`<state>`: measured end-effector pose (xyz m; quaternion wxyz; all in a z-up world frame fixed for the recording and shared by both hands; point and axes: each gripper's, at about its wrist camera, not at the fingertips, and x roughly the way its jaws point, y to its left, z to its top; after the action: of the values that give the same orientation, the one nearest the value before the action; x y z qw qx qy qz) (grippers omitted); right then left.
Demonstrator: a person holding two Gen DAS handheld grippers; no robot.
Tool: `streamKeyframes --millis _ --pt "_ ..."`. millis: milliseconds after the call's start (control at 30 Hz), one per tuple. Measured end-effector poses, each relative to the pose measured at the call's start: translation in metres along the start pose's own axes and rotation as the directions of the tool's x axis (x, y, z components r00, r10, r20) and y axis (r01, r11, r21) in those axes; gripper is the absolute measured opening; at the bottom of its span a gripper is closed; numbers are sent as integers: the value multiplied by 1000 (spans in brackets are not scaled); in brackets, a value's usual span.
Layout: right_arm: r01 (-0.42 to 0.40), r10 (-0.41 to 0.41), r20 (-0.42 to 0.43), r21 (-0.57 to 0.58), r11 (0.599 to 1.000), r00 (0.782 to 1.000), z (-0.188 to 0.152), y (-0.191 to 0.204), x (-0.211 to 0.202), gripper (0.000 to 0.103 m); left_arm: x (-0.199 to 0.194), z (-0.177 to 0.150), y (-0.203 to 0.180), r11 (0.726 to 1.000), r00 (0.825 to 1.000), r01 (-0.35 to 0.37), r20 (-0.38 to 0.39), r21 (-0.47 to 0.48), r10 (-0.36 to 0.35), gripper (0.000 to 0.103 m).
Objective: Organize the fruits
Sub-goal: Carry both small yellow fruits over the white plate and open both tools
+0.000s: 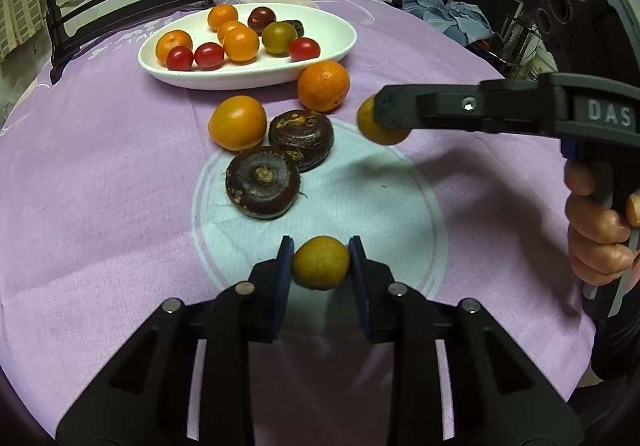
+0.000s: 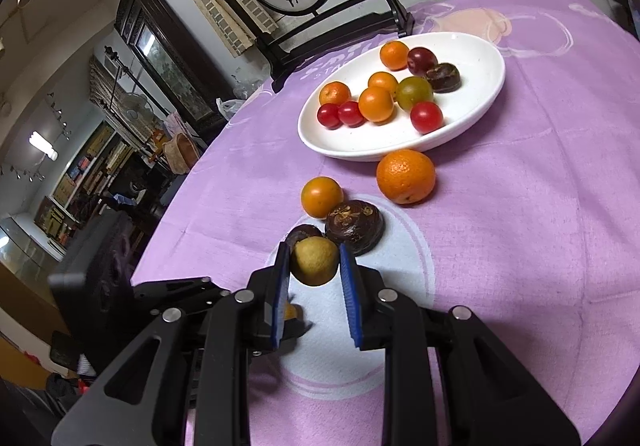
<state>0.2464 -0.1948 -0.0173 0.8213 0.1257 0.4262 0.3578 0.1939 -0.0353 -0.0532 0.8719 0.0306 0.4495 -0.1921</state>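
Left gripper [image 1: 321,264] grips one yellow fruit [image 1: 320,263]; right gripper [image 2: 313,264] grips another yellow fruit [image 2: 314,262]; white dish [image 1: 320,57] beyond.

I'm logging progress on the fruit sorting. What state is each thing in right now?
left gripper: shut on a yellow fruit, lifted.
right gripper: shut on another yellow fruit, lifted.
white dish: holds small fruits.
large orange: on the cloth, beside the dish.
two dark water chestnuts: on the cloth, touching.
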Motion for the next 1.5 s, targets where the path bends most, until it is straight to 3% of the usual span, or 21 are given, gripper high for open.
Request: streamKeyframes --millis 200,367,467,567,667,933,967,1033,1133,1233,1400,1500 --pt "70 -66 108 -42 997 992 18 3 -3 25 -21 22 10 999 995 -4 100 -33 7 29" --pt "207 -202 255 10 978 946 68 -16 3 25 -34 85 43 987 973 -31 222 -160 66 29" --pt "242 -251 260 65 968 932 93 -40 18 25 -28 122 56 975 952 -91 271 -203 145 28" --pt "277 -292 229 98 956 929 109 -65 39 25 2 158 73 960 952 -125 242 -252 187 28" --pt "283 -299 195 104 953 934 117 -80 56 25 31 173 85 946 957 -157 193 -283 216 28" --pt "277 -291 125 122 953 948 123 -92 71 27 71 180 98 934 964 -214 95 -286 250 30" --pt "271 -286 126 127 954 950 124 -91 68 27 73 180 100 933 963 -219 88 -286 253 34" --pt "274 -290 147 121 954 946 124 -85 59 27 69 180 99 923 951 -258 93 -287 294 68" --pt "269 -287 181 115 956 941 122 -74 42 31 49 181 89 914 930 -300 128 -274 344 75" --pt "251 -270 220 108 962 937 116 -60 26 49 24 179 80 911 920 -300 167 -282 354 84" --pt "293 -290 241 26 956 926 96 -35 15 49 -8 162 62 911 905 -324 197 -256 377 90" --pt "268 -266 230 25 963 936 80 -31 11 52 -21 145 58 913 905 -315 209 -260 372 96"
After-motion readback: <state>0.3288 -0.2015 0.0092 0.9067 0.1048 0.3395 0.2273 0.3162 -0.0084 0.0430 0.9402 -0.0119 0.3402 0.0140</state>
